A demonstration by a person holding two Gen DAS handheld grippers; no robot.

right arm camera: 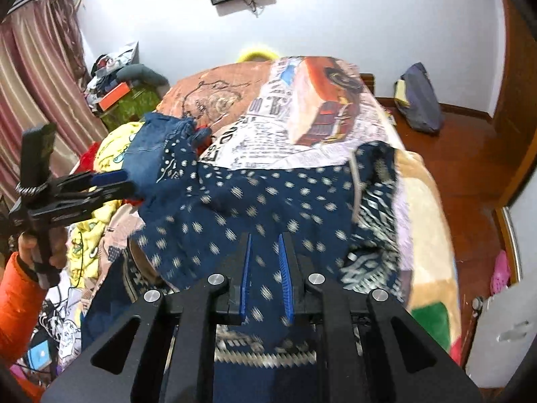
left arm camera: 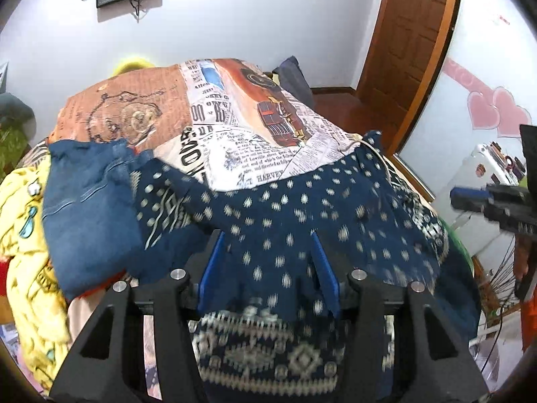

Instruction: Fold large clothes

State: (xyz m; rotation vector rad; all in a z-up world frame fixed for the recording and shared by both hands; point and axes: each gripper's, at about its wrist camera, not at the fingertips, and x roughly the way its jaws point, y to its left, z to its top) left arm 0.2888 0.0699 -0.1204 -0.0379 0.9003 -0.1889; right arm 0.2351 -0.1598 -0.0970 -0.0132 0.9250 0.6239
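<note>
Your left gripper (left arm camera: 268, 245): jaws wide, navy patterned garment (left arm camera: 302, 208) between. Right gripper (right arm camera: 265, 245): jaws narrow, garment at 12 o'clock; grip unclear.

Navy patterned garment (right arm camera: 268, 198) across bed (right arm camera: 433, 221)

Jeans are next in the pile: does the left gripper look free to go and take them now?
Probably not yet: the left gripper has the navy patterned garment draped between its fingers. The jeans lie uncovered to its left.
</note>
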